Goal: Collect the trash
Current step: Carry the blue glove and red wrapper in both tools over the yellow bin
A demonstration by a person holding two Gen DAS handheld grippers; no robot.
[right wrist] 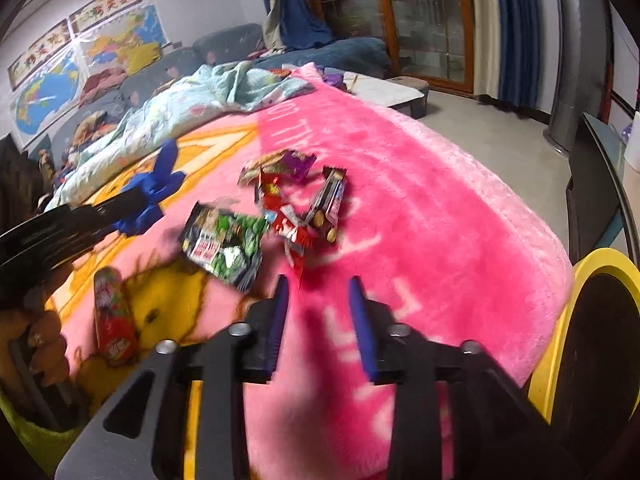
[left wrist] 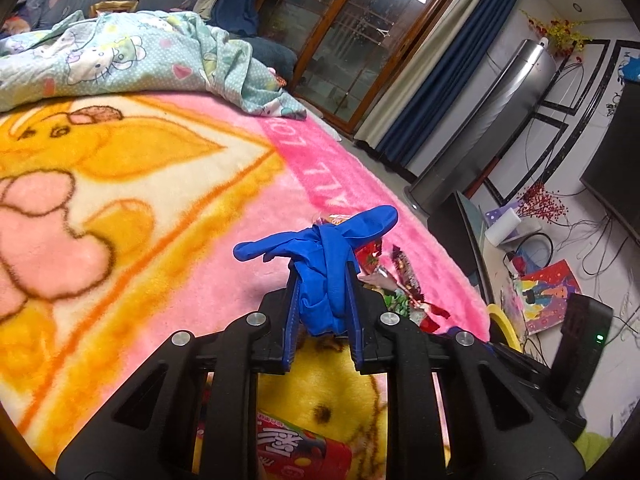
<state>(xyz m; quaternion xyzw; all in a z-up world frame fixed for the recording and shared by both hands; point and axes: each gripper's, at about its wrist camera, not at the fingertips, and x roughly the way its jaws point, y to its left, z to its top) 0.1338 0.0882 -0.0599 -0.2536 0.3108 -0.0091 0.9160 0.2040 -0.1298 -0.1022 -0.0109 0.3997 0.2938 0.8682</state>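
My left gripper [left wrist: 322, 280] is shut on a crumpled blue rubber glove [left wrist: 320, 248] and holds it above the pink and yellow blanket [left wrist: 160, 200]. The glove also shows in the right wrist view [right wrist: 154, 190], at the left. My right gripper [right wrist: 318, 290] is open and empty, just above the blanket. Ahead of it lie several snack wrappers: a green and black bag [right wrist: 224, 240], red wrappers [right wrist: 284, 216], a brown candy bar wrapper [right wrist: 328, 204] and a purple one [right wrist: 280, 162]. A red snack tube [right wrist: 114, 320] lies at the left; it also shows under my left gripper [left wrist: 304, 452].
A yellow-rimmed bin with a black liner [right wrist: 600, 340] stands at the blanket's right edge. A light blue cartoon quilt [left wrist: 120, 56] lies bunched at the far side. A dark glass table [left wrist: 464, 236] and a silver tower unit [left wrist: 492, 120] stand to the right.
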